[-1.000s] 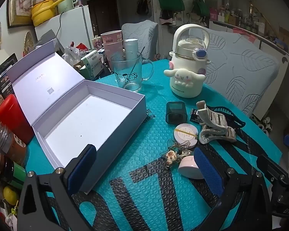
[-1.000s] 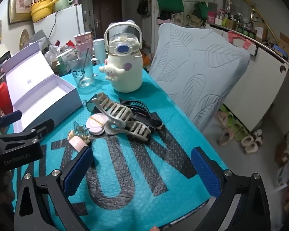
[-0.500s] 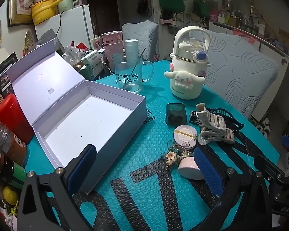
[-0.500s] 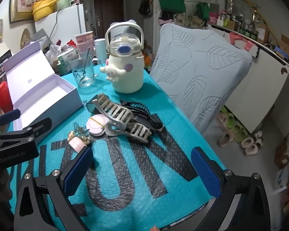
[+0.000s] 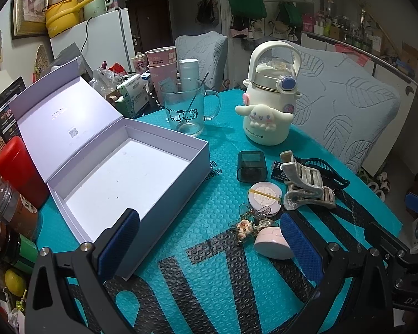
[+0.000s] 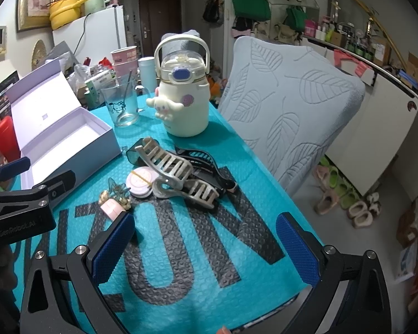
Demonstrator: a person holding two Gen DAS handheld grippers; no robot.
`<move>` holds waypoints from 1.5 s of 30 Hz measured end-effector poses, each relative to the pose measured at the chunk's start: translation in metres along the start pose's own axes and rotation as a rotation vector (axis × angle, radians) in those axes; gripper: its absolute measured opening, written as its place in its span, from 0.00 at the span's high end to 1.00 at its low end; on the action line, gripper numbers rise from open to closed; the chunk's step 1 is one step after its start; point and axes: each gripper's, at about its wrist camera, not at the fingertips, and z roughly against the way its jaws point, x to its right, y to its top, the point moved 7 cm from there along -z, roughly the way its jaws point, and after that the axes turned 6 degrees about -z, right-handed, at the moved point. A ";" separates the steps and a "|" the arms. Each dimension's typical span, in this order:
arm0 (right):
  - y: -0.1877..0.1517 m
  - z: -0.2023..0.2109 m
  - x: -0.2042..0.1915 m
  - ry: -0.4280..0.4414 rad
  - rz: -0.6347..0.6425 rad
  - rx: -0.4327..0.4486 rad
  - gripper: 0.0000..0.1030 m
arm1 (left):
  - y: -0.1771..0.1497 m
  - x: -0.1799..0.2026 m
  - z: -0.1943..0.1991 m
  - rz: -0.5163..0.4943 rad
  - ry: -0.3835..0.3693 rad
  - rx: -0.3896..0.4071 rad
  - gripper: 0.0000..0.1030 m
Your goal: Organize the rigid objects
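An open white box (image 5: 119, 172) lies at the left of the teal mat; it also shows in the right wrist view (image 6: 69, 142). Right of it lie a dark square case (image 5: 250, 165), a round pink compact (image 5: 264, 197), a grey hair claw (image 5: 306, 186), a black hair clip (image 5: 328, 169), a small charm (image 5: 248, 224) and a pink oval case (image 5: 273, 242). The claw (image 6: 175, 172) and compact (image 6: 140, 181) show in the right wrist view too. My left gripper (image 5: 209, 247) is open and empty above the mat's front. My right gripper (image 6: 203, 247) is open and empty, to the right.
A cream character bottle (image 5: 270, 108) and a glass mug (image 5: 186, 111) stand behind the items. Jars and a red container (image 5: 16, 167) crowd the left edge. A leaf-pattern chair back (image 6: 287, 105) stands at the right table edge. Clutter and a fridge lie beyond.
Both views have shifted only slightly; the right wrist view has come a little nearer to the items. Nothing on the mat has moved.
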 end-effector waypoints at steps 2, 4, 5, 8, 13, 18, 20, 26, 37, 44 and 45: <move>0.000 0.001 -0.001 0.002 0.003 0.000 0.00 | 0.000 -0.001 0.000 0.002 -0.001 -0.001 0.00; 0.001 0.001 -0.001 0.004 0.005 0.002 0.00 | 0.000 -0.002 0.000 0.004 -0.003 -0.002 0.00; 0.001 0.001 -0.002 0.005 0.006 0.004 0.00 | 0.000 -0.002 0.000 0.006 -0.003 -0.001 0.00; 0.002 0.001 -0.003 0.008 0.006 0.005 0.00 | 0.000 -0.004 0.000 0.013 -0.004 0.001 0.00; 0.002 0.001 -0.003 0.009 0.008 0.004 0.00 | -0.001 -0.005 0.000 0.015 -0.003 -0.003 0.00; 0.002 0.001 -0.005 0.012 0.010 0.004 0.00 | -0.003 -0.005 -0.002 0.019 -0.007 -0.010 0.00; 0.002 0.001 -0.006 0.014 0.011 0.003 0.00 | -0.004 -0.006 -0.003 0.019 -0.008 -0.011 0.00; 0.001 -0.001 -0.006 0.011 0.008 0.001 0.00 | -0.005 -0.006 -0.004 0.017 -0.004 -0.016 0.00; -0.001 -0.002 -0.008 0.011 0.017 -0.004 0.00 | -0.007 -0.007 -0.006 0.020 -0.010 -0.026 0.00; -0.001 -0.004 -0.012 0.017 0.027 -0.013 0.00 | -0.007 -0.008 -0.006 0.026 -0.010 -0.024 0.00; -0.001 -0.005 -0.013 0.019 0.030 -0.014 0.00 | -0.007 -0.008 -0.006 0.026 -0.008 -0.024 0.00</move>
